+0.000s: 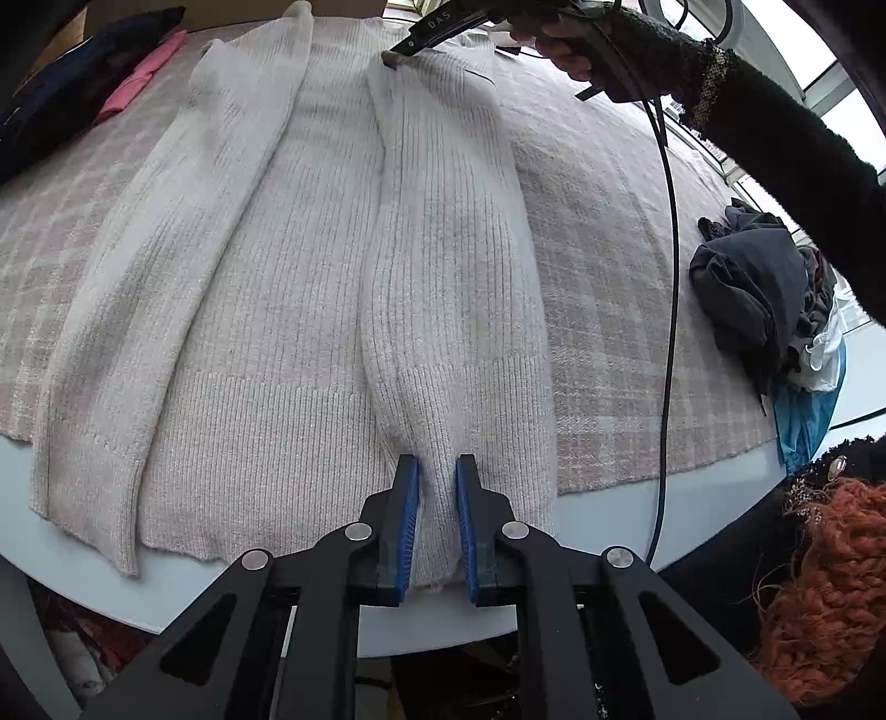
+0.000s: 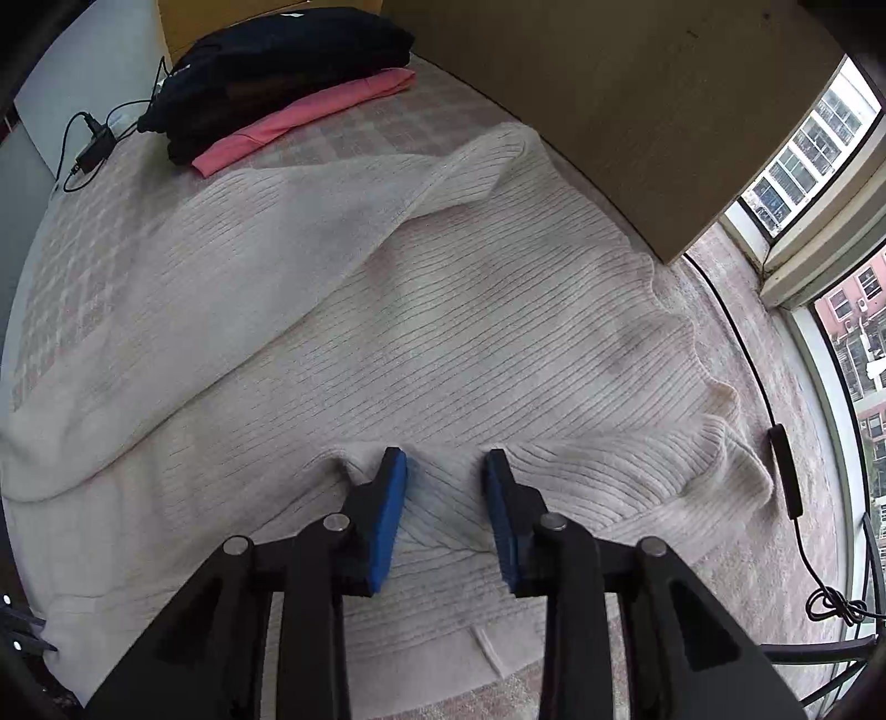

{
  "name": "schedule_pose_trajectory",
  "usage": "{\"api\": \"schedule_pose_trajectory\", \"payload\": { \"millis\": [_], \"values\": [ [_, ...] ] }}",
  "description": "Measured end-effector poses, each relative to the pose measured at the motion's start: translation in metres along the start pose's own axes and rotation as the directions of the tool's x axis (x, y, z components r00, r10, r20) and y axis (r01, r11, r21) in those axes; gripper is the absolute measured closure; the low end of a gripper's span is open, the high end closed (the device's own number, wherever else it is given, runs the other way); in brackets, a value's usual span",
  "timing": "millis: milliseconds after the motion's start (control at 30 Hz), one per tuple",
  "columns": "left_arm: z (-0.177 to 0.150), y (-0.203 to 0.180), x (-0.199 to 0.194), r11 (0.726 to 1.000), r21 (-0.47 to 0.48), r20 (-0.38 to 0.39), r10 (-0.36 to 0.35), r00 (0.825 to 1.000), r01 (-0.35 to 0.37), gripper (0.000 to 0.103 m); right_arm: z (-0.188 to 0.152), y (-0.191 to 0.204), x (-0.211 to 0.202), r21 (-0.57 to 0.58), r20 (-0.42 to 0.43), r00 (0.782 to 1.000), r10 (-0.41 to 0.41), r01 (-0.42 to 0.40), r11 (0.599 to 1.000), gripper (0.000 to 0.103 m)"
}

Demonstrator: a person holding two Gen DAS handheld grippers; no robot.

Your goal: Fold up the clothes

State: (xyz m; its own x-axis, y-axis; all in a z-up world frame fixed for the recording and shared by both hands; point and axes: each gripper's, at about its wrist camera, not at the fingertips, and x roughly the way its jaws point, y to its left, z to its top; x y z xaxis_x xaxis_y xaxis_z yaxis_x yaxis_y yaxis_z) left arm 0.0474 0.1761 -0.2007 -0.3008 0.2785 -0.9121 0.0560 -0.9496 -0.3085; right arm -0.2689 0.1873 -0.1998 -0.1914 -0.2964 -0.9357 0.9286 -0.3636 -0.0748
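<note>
Nearest in the left wrist view, the left hand-held gripper [image 1: 437,487] has its blue pads pressed in on a ridge of the cream ribbed sweater [image 1: 310,266] at its hem, right at the near edge of the desk [image 1: 183,587]; the knit bunches up between the pads, so it is pinching cloth, not merely hovering; the sweater lies flat on the checked cloth [image 1: 609,249] with one side panel doubled inward, and I judge the hem is gripped so that this fold can be carried over evenly; at the far end of the same panel the right hand-held gripper [image 1: 394,58], held in a dark-sleeved hand [image 1: 565,47], nips the shoulder end, so both ends of the fold are taken together; a heap of unfolded clothes [image 1: 769,299] waits at the right.

In the right wrist view, the right hand-held gripper [image 2: 446,468] is closest, its pads drawn in on a fold of the sweater [image 2: 443,332] near the neckline, the knit puckering under them; the garment spreads away from it toward the folded stack [image 2: 288,72] of dark and pink pieces, set aside, I take it, as finished work.
</note>
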Motion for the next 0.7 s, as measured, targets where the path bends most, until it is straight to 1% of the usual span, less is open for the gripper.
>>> {"api": "schedule_pose_trajectory", "payload": {
  "millis": [33, 100, 167, 200, 233, 300, 400, 433, 500, 567, 600, 633, 700],
  "values": [
    [-0.001, 0.001, -0.008, 1.000, -0.005, 0.017, 0.004, 1.000, -0.004, 0.091, 0.000, 0.000, -0.003, -0.008, 0.003, 1.000, -0.012, 0.012, 1.000, 0.095],
    [-0.002, 0.003, -0.028, 1.000, -0.012, 0.058, 0.020, 0.998, -0.019, 0.091, -0.001, 0.000, -0.013, -0.012, 0.020, 1.000, -0.006, 0.006, 1.000, 0.096],
    [-0.004, 0.007, -0.044, 0.998, -0.021, 0.089, 0.065, 0.994, -0.063, 0.091, 0.000, -0.005, -0.023, 0.006, 0.049, 0.999, -0.003, 0.003, 1.000, 0.096],
    [-0.004, 0.009, -0.048, 0.997, -0.024, 0.095, 0.078, 0.992, -0.076, 0.098, 0.002, -0.008, -0.027, 0.019, 0.065, 0.998, -0.001, 0.000, 1.000, 0.096],
    [-0.005, 0.013, -0.043, 0.996, -0.032, 0.080, 0.083, 0.993, -0.081, 0.103, 0.003, -0.010, -0.028, 0.037, 0.076, 0.997, 0.003, -0.006, 0.999, 0.096],
    [-0.008, 0.023, -0.028, 0.995, -0.050, 0.035, 0.089, 0.995, -0.087, 0.101, 0.006, -0.010, -0.016, 0.056, 0.059, 0.998, 0.010, -0.013, 0.998, 0.096],
    [-0.010, 0.032, -0.010, 0.990, -0.058, -0.011, 0.127, 0.992, -0.128, 0.100, 0.003, 0.006, 0.008, 0.027, 0.024, 0.999, -0.037, 0.036, 0.999, 0.095],
    [-0.009, 0.032, -0.013, 0.989, -0.068, -0.011, 0.133, 0.991, -0.134, 0.099, 0.002, 0.007, 0.005, 0.035, 0.031, 0.999, -0.036, 0.035, 0.999, 0.094],
    [-0.004, 0.028, -0.028, 0.987, -0.064, 0.025, 0.147, 0.989, -0.145, 0.101, -0.001, 0.004, -0.012, 0.075, 0.064, 0.998, -0.007, 0.002, 0.997, 0.094],
    [0.003, 0.019, -0.039, 0.992, -0.041, 0.064, 0.121, 0.991, -0.119, 0.101, -0.009, -0.002, -0.038, 0.122, 0.110, 0.993, 0.041, -0.055, 0.991, 0.094],
    [0.006, 0.014, -0.044, 0.994, -0.028, 0.083, 0.105, 0.991, -0.103, 0.101, -0.015, 0.000, -0.049, 0.135, 0.115, 0.990, 0.077, -0.093, 0.986, 0.094],
    [0.011, 0.009, -0.046, 0.997, -0.010, 0.096, 0.076, 0.992, -0.076, 0.101, -0.023, 0.005, -0.056, 0.135, 0.103, 0.988, 0.117, -0.130, 0.982, 0.094],
    [0.022, -0.003, -0.038, 0.998, 0.037, 0.102, 0.051, 0.993, -0.055, 0.101, -0.040, 0.021, -0.064, 0.122, 0.074, 0.980, 0.185, -0.193, 0.974, 0.094]
  ]
}}
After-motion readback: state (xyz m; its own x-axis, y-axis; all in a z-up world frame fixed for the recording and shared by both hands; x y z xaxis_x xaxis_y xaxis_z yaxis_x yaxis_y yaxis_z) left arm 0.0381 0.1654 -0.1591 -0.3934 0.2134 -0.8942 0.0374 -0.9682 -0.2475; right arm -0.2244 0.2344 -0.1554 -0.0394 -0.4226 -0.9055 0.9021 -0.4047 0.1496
